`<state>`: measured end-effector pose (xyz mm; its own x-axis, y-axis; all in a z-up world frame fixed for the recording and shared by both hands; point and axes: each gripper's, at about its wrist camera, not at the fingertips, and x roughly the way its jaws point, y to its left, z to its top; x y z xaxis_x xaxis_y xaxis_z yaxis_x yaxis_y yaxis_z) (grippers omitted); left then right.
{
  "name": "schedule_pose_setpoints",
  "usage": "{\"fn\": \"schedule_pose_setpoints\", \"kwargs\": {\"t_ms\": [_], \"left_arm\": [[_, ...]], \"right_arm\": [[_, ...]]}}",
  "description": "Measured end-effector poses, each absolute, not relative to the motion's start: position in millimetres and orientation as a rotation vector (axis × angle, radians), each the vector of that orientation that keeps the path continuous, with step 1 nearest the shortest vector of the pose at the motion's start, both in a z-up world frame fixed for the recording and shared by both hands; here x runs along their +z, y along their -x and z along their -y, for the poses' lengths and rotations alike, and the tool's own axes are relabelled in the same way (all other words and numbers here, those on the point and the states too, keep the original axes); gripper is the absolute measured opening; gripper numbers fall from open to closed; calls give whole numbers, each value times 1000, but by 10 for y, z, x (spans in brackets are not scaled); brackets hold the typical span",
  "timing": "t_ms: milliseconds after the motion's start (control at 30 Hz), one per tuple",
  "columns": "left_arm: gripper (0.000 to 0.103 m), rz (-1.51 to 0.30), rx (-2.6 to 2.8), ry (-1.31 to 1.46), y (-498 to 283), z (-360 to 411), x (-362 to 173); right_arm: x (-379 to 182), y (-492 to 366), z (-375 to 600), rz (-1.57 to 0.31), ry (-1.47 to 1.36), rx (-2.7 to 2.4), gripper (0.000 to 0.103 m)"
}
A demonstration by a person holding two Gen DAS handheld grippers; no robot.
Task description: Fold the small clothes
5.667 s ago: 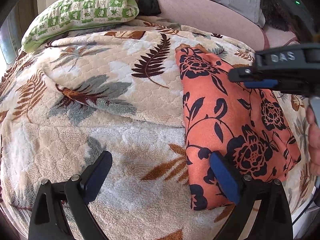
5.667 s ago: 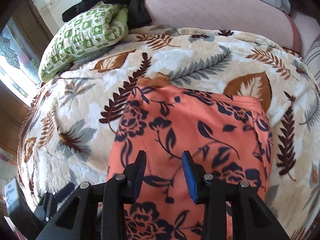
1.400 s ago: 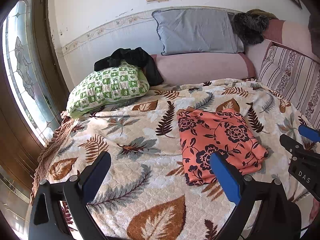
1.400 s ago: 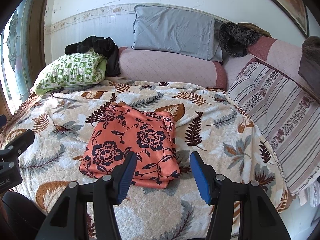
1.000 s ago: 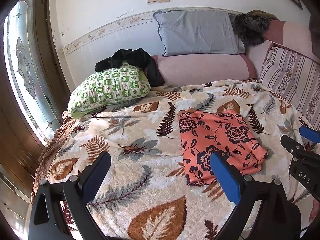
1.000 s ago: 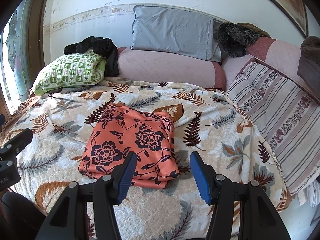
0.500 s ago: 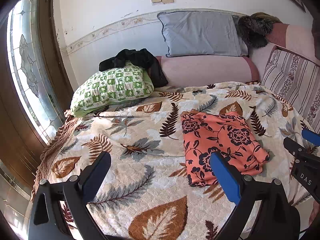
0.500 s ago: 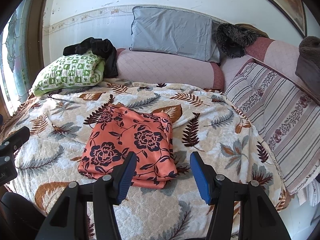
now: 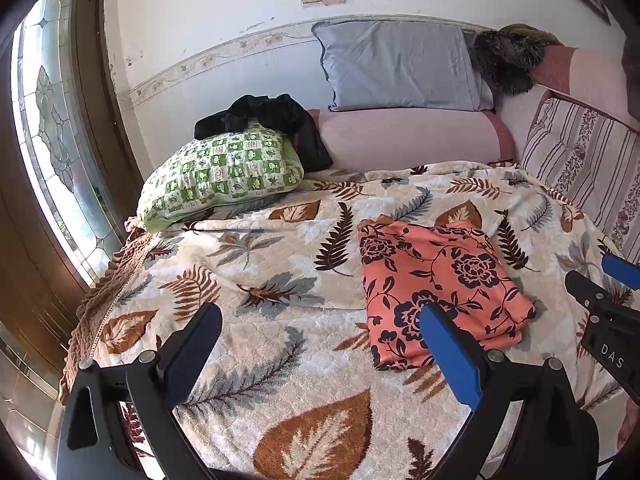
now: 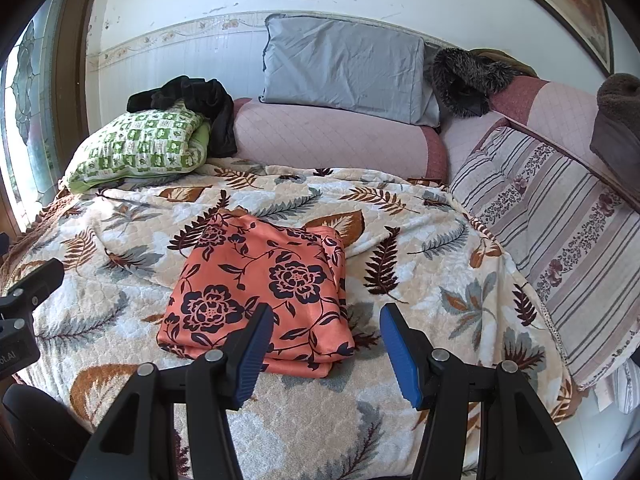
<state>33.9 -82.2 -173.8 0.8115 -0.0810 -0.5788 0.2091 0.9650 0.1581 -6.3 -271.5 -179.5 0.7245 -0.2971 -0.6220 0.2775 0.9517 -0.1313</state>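
Note:
An orange garment with dark flowers (image 9: 436, 284) lies folded in a flat rectangle on the leaf-patterned blanket (image 9: 280, 320); it also shows in the right wrist view (image 10: 260, 288). My left gripper (image 9: 320, 352) is open and empty, held back above the blanket's near edge, left of the garment. My right gripper (image 10: 324, 348) is open and empty, held back just in front of the garment's near right corner. Neither touches the cloth.
A green checked pillow (image 9: 224, 176) with a black garment (image 9: 264, 116) on it lies at the back left. A grey pillow (image 10: 344, 68) leans on a pink bolster (image 10: 336, 140). A striped cushion (image 10: 560, 232) lines the right side. A glass door (image 9: 52, 140) stands left.
Both grippers have pulled back and up from the folded garment over the last seconds, the right opening as it went. In the last second they drift only slightly; the garment lies still.

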Motion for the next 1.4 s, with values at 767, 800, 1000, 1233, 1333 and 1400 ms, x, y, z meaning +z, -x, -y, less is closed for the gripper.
{"fn": "schedule_pose_setpoints", "kwargs": {"t_ms": [767, 800, 1000, 1233, 1333, 1400], "left_arm": [[99, -607, -165, -230, -357, 837, -1751], [99, -607, -165, -231, -363, 835, -1750], [99, -607, -167, -233, -379, 840, -1759], [99, -616, -179, -238, -395, 859, -1806], [99, -620, -184, -238, -416, 867, -1834], [99, -623, -186, -239, -428, 869, -1853]], "right_arm": [[-1799, 57, 2678, -696, 30, -320, 60], [-1797, 59, 2672, -695, 31, -322, 60], [-1825, 14, 2706, -698, 32, -316, 60], [-1875, -30, 2739, -711, 31, -318, 60], [-1882, -37, 2743, -712, 33, -319, 60], [-1893, -46, 2749, -717, 34, -318, 59]]}}
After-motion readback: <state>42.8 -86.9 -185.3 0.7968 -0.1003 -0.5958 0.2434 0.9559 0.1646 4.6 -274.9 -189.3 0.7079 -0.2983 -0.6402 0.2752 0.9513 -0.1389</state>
